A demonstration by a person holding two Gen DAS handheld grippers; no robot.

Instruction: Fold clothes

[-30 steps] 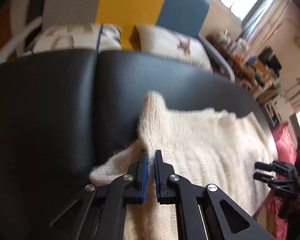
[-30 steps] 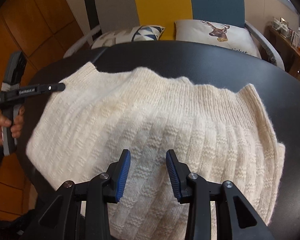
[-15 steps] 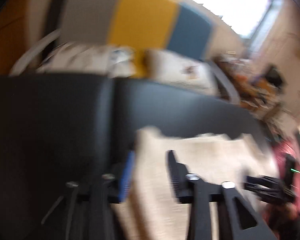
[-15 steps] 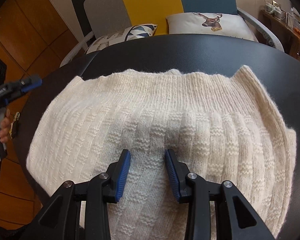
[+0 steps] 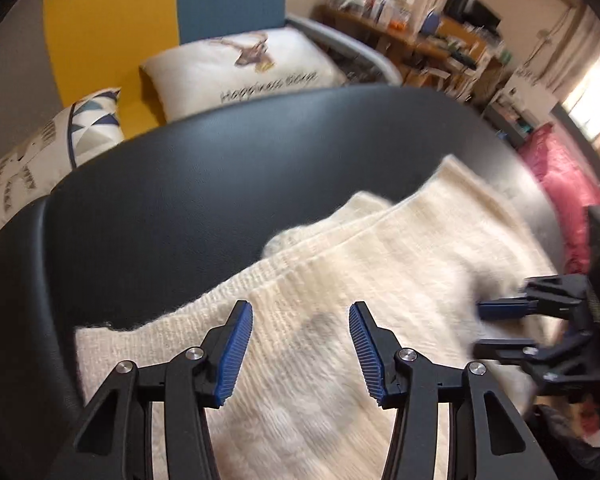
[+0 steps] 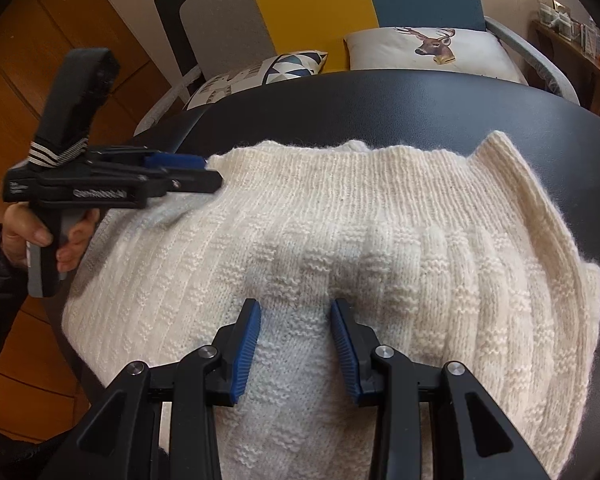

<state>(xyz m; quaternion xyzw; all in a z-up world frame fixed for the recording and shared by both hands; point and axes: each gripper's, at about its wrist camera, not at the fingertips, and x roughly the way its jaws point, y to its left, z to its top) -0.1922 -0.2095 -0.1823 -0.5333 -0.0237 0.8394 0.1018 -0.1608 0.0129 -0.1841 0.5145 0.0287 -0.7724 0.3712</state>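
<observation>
Your left gripper (image 5: 300, 346) stands spread over the cream ribbed knit sweater (image 6: 340, 248); its jaws have just been opening and pinch nothing, the knit lying below the blue pads. In the right wrist view it reaches in level at the sweater's left edge. Your right gripper (image 6: 294, 346) is partly open with a raised ridge of the knit between its pads (image 6: 246, 344); whether they press on it, I cannot tell.

The sweater lies on the round black leather-look table (image 6: 420, 100), covering the near half of it, with the bare half beyond toward the deer-print cushion (image 6: 432, 50).

Progress: at least one fold appears made. Stacked layers show along the sweater's far edge, and a folded corner stands up at the far right. The bundle is still broad and rumpled, with creases on the right side, so I judge further folding and flattening remain.

Orientation: the sweater's long axis runs left to right across the table, parallel to the far ribbed edge. That ribbed edge faces the cushion.
</observation>
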